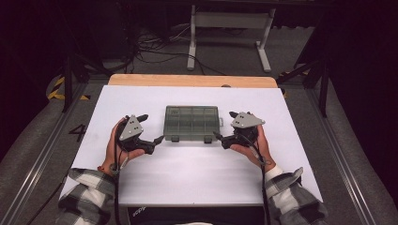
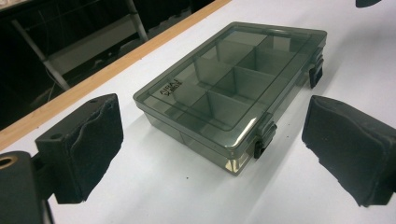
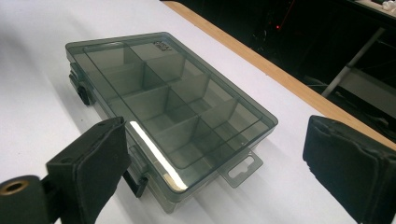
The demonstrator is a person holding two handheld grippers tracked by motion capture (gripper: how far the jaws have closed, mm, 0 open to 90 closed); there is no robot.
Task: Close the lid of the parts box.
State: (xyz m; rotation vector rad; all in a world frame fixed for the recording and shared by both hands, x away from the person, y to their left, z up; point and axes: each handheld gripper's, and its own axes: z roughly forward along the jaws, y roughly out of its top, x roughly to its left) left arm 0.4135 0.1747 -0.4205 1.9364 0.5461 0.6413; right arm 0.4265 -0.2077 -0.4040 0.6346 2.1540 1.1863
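High view, organizer box long axis left-right, latches toward person, left hand-held gripper and right hand-held gripper both agape

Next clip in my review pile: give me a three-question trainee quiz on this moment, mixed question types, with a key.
1. True or false: the lid of the compartment box is closed.
2. How many latches sit on the box's front edge, the side facing the person? A) one B) two C) four
3. Fill in: the jaws of the left gripper and the right gripper are both ____, with nothing held between them.

Key: 1 true; 2 B; 3 open.
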